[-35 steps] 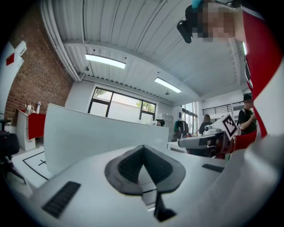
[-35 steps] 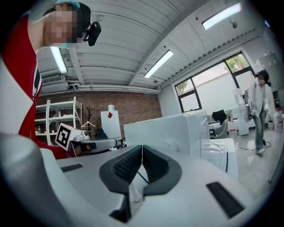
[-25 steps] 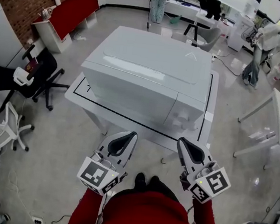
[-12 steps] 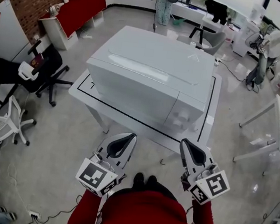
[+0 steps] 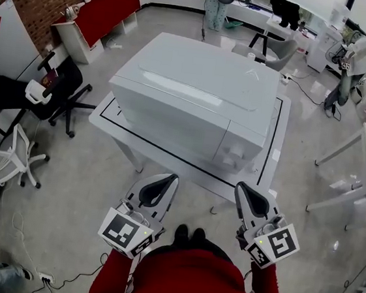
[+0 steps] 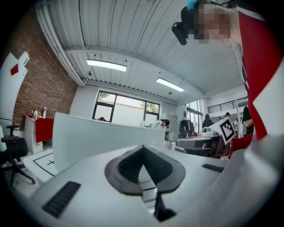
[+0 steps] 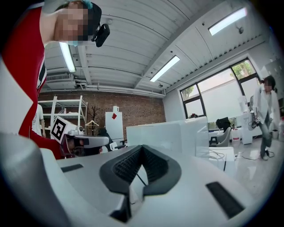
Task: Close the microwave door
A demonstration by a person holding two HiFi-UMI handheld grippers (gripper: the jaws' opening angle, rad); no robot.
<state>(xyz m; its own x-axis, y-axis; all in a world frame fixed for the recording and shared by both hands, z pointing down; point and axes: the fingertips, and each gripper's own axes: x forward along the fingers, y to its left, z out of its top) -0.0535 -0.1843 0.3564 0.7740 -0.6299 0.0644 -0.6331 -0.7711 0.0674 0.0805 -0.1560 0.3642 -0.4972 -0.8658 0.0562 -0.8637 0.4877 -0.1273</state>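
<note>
Change since a second ago: we note only a slight drift of the head view; both grippers keep their place. Item: microwave (image 5: 195, 95), white, on the table (image 5: 272, 160), ahead of us and well apart from both grippers; door flush with the front, apparently already shut. Left gripper (image 5: 163, 183): jaws together, nothing held. Right gripper (image 5: 247, 192): jaws together, nothing held. Remaining, in our judgement: nothing, or at most a confirming press on the door
</note>
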